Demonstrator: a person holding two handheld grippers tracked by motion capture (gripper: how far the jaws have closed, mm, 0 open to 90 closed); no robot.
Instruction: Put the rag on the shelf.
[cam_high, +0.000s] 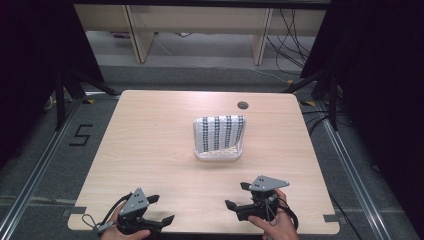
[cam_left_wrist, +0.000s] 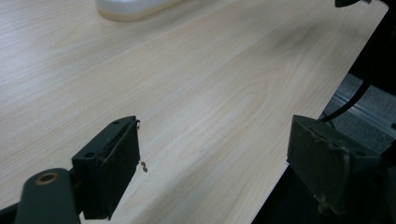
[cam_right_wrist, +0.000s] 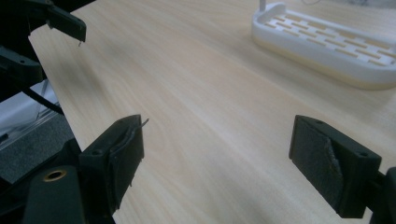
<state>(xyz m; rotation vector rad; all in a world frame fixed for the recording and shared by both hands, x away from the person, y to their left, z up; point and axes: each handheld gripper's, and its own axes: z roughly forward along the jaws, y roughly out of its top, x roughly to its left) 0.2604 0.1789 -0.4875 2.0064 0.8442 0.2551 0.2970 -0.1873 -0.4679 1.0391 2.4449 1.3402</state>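
Both hands come in at the table's (cam_high: 150, 150) six o'clock edge, each wrapped around the rear of its tool with the wrist low. The left gripper (cam_high: 162, 209) sits at about seven o'clock on the table and points toward three o'clock, along the near edge; its jaws stand wide apart with nothing between them, and in the left gripper view (cam_left_wrist: 212, 158) one jaw hangs over the wood and the other past the table's edge. The right gripper (cam_high: 238, 195) sits at about five o'clock and points toward nine o'clock, facing the left one; its jaws are also spread wide and empty, and in the right gripper view (cam_right_wrist: 217, 154) both hover over bare wood. The rack (cam_high: 219, 135), a white slotted tray with a patterned black-and-white upper part leaning back toward twelve o'clock, stands near the table's centre, slightly toward one o'clock, well apart from both grippers. Its long axis runs roughly from six to twelve o'clock. In the right gripper view the rack's (cam_right_wrist: 327, 49) slotted base lies at two o'clock.
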